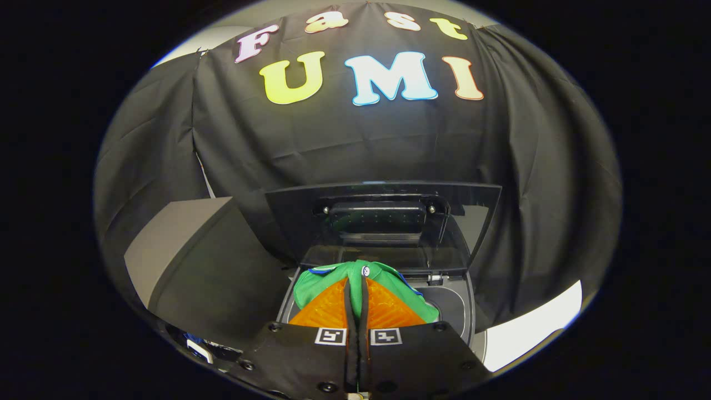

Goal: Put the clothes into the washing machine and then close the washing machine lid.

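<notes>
Gripper view: your tongs (pixel 356 303) are clenched on a green garment (pixel 355 278), both fingers pressing a fold of it. The garment hangs just above the washer (pixel 455 311) opening. The lid (pixel 383 222) stands raised beyond the fingers, tilted back toward the cloth wall.

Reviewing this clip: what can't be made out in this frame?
- Washing machine tub: in the gripper view, the green garment and the tool cover most of the opening, so whether anything is already inside cannot be told.
- Garment's full shape: bunched, shut between the fingers, its lower part hidden behind them.
- Raised lid: reflections on its dark panel hide its details.
- Small object beside the machine: cut off, unidentifiable.
</notes>
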Tool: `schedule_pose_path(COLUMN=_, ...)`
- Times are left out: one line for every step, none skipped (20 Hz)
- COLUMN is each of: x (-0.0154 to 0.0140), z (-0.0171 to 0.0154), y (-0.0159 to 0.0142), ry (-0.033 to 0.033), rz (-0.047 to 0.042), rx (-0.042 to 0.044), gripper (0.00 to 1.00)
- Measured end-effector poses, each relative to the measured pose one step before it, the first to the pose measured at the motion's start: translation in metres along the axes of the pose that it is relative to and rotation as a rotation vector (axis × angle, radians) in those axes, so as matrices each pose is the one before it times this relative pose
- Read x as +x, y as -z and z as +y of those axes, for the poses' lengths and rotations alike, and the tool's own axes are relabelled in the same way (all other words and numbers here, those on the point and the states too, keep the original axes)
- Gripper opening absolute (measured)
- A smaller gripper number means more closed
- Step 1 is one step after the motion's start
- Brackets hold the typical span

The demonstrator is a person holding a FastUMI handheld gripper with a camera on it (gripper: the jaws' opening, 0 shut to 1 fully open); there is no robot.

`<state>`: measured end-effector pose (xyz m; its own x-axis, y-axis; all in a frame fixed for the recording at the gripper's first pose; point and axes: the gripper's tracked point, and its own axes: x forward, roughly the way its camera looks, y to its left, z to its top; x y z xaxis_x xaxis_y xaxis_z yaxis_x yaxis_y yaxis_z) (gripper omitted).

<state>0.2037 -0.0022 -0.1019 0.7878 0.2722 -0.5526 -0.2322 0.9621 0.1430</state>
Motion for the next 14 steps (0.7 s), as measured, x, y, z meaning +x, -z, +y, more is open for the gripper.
schedule_pose_path(x=0.00041, z=-0.00284, y=0.0049, ry=0.01213, rz=-0.00167, rx=-0.01093, gripper=0.02)
schedule_pose_path(x=0.0039, z=-0.00193, y=0.00363, ry=0.00753, rz=0.00578, rx=-0.00923, gripper=0.02)
schedule_pose_path(x=0.00386, z=-0.00187, y=0.00615, ry=0.00854, rz=0.00644, rx=-0.00559, gripper=0.02)
schedule_pose_path(x=0.0033, z=-0.00174, y=0.00479, ry=0.00853, rz=0.00603, rx=-0.00259, gripper=0.02)
schedule_pose_path(x=0.00332, z=-0.00169, y=0.00384, ry=0.00627, rz=0.00791, rx=0.00136, gripper=0.02)
schedule_pose_path(x=0.00257, z=0.0005, y=0.00502, ry=-0.00031, rz=0.00955, rx=0.00293, gripper=0.02)
schedule_pose_path(x=0.0048, z=-0.00025, y=0.00415, ry=0.0038, rz=0.00849, rx=0.00288, gripper=0.03)
schedule_pose_path(x=0.00118, z=-0.00117, y=0.00472, ry=0.00396, rz=0.00752, rx=0.00191, gripper=0.03)
schedule_pose_path(x=0.00324, z=0.00067, y=0.00291, ry=-0.00217, rz=0.00632, rx=0.00497, gripper=0.04)
schedule_pose_path(x=-0.00065, z=0.00257, y=0.00305, ry=-0.00698, rz=0.00366, rx=0.00421, gripper=0.08)
schedule_pose_path(x=-0.00065, z=0.00277, y=-0.00349, ry=-0.00629, rz=-0.0157, rx=0.00095, gripper=0.12)
schedule_pose_path(x=-0.00407, z=-0.00039, y=-0.00729, ry=0.00822, rz=-0.02321, rx=-0.0042, gripper=0.21)
schedule_pose_path(x=-0.00009, z=-0.00085, y=-0.00187, ry=0.00751, rz=-0.01741, rx=-0.00754, gripper=0.36)
schedule_pose_path(x=-0.00087, z=-0.00002, y=-0.00261, ry=0.00948, rz=-0.01384, rx=-0.00622, gripper=0.51)
